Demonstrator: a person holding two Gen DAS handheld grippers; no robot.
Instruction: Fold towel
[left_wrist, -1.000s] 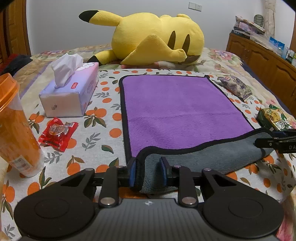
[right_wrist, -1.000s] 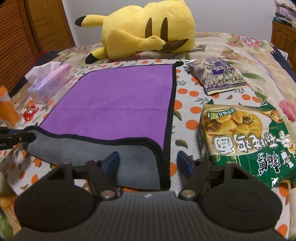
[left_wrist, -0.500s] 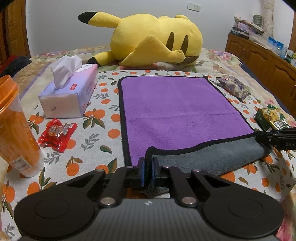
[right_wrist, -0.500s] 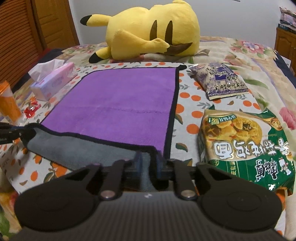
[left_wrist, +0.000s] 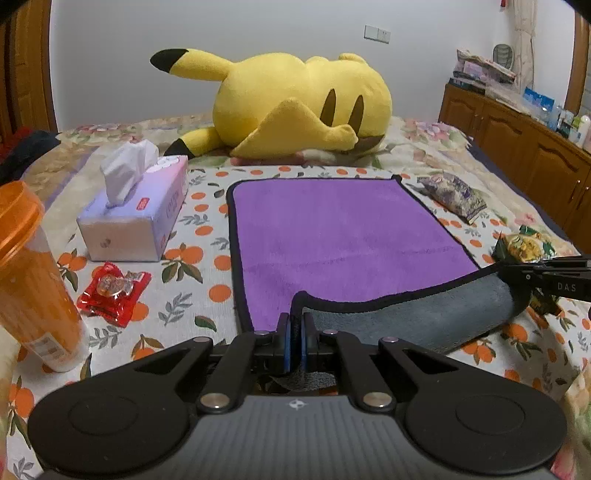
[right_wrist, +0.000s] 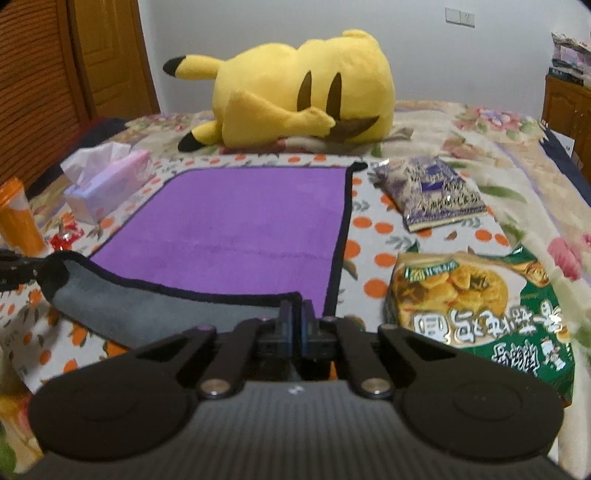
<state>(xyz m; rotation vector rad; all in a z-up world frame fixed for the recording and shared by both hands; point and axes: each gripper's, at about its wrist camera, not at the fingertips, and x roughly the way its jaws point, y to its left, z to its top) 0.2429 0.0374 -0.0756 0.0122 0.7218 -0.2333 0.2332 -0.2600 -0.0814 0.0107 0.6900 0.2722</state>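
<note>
A purple towel (left_wrist: 340, 236) with a black hem and a grey underside lies flat on the patterned bed cover, also seen as the towel (right_wrist: 243, 229) in the right wrist view. Its near edge is turned up, so the grey side shows along the front. My left gripper (left_wrist: 295, 334) is shut on the near left corner of the towel. My right gripper (right_wrist: 295, 325) is shut on the near right corner. Each gripper shows at the edge of the other's view: the right gripper (left_wrist: 546, 280) and the left gripper (right_wrist: 14, 269).
A tissue box (left_wrist: 136, 218), a red candy packet (left_wrist: 114, 291) and an orange bottle (left_wrist: 33, 288) sit left of the towel. A purple snack bag (right_wrist: 432, 192) and a green food packet (right_wrist: 480, 314) lie on its right. A yellow plush toy (left_wrist: 295, 107) lies behind it.
Both grippers have closed on the towel's near corners; the left was partly open and the right wide open. The near edge now sits slightly lifted.
</note>
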